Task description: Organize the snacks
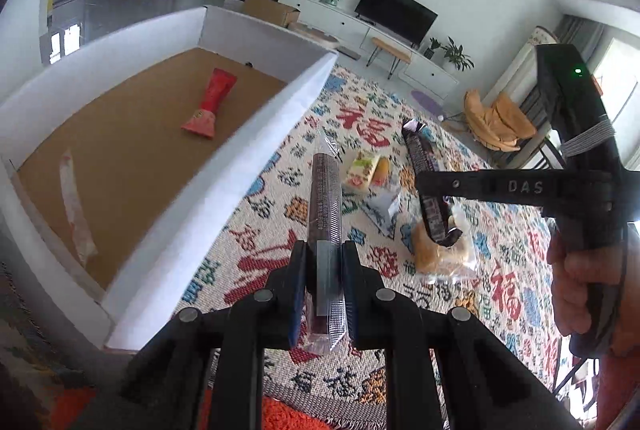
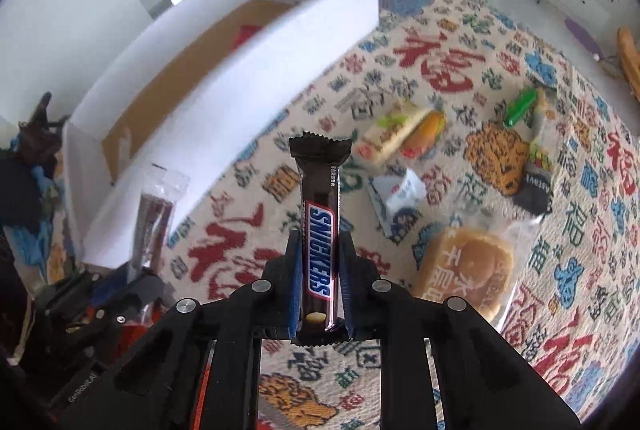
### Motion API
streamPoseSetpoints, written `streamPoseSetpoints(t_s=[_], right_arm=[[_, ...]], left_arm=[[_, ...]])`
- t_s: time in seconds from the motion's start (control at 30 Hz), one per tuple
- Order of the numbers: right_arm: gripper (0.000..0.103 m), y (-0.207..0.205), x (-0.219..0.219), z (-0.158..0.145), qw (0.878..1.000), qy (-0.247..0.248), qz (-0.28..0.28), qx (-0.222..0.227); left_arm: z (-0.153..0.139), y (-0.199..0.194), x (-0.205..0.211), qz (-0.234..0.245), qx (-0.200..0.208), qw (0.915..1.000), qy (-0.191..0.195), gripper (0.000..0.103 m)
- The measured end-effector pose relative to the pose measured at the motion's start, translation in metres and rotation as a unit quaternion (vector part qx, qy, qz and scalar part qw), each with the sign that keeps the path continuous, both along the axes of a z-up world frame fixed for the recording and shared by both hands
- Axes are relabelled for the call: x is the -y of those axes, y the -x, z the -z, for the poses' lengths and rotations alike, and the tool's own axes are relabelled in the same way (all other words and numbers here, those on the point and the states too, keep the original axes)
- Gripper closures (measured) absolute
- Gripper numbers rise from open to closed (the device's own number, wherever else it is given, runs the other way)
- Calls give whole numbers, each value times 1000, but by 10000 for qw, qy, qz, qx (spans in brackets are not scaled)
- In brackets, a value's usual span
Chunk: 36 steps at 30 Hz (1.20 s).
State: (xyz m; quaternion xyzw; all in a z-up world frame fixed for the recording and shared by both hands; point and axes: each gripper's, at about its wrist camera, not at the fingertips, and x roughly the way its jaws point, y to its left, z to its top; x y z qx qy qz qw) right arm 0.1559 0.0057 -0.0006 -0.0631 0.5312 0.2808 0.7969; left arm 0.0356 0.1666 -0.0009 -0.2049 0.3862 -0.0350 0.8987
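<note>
Here both tools are loaded and held up above the patterned rug [image 2: 460, 41], beside the long white wall of the box [image 1: 224, 189]. The left gripper [image 1: 324, 270] is clenched on the lower part of a purple snack stick [image 1: 325, 201] in clear wrap, which stands straight up out of the fingers. The right gripper [image 2: 320, 270] is clamped across the middle of a Snickers bar [image 2: 320, 230], also upright.

Judging by the red packet [image 1: 210, 101] and a pale wrapper [image 1: 76, 209] already lying on the box's brown floor, the step in hand is dropping these two in. To do it well, I would carry each bar fully over the near wall before lowering — the stick is long and its top could catch the rim. Lower close to the floor, then part the fingers, so nothing bounces.

Go one hand at a time; the two tools are near each other. Land them in bare floor near the near wall, apart from the red packet — the bread pack [image 2: 468, 270], sandwich pack [image 2: 404, 133] and other snacks left on the rug will need room too.
</note>
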Motion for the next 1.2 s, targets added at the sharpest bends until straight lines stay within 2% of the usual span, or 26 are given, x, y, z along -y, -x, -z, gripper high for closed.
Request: streamPoseSetpoints(t_s=[0.1,0.17,0.27,0.37,0.43,0.47,0.5,0.57,0.63,0.67,0.77,0.83,0.97,1.03,1.1,1.2], right_arm=[[86,-12,-43,-50,9977,-549,-240,321],[86,-23,-86,-69,9948,-815,-425,448],[85,-22,-136,-74,9908,-1034,-684,547],[85,-21,-179,-56,9886,-1132,-864,482],[79,-21,-196,-38,9872,-1250,-915,384],[65,-17,-198,-34,9866,-1305,-904,372],[53,-14,-199,-30,9867,-1323,-868,375],[52,-7,-194,-24,9878,-1237,-840,438],[53,-1,-179,-21,9881,-1106,-866,627],[50,2,-166,-21,9877,-1048,-845,790],[33,10,-112,-20,9839,-829,-554,1484],[32,16,-64,-14,9791,-593,-243,1928],[32,18,44,14,9689,0,766,2352],[30,15,95,36,9634,442,1290,2306],[30,11,139,63,9609,840,1704,2013],[30,14,190,92,9558,992,2192,1690]], left_arm=[[-18,-6,-38,-422,31,9991,-81,87],[-20,-13,-63,-695,-51,9973,-238,87],[-12,-24,-95,-1006,-319,9927,-591,86],[2,-30,-123,-1326,-497,9861,-865,86],[11,-30,-138,-1520,-580,9830,-847,70],[16,-30,-144,-1613,-648,9815,-799,39],[19,-25,-148,-1751,-646,9794,-773,15],[21,-12,-149,-1935,-423,9775,-731,10],[20,-2,-142,-1907,-315,9784,-737,10],[17,3,-133,-1882,-281,9790,-726,10],[9,15,-105,-1575,-6,9864,-474,10],[1,17,-75,-1231,162,9911,-479,8],[-11,13,-2,-311,395,9970,-590,4],[-7,5,35,196,337,9976,-564,1],[3,-14,75,648,94,9960,-605,1],[30,-36,122,979,-289,9898,-996,1]])
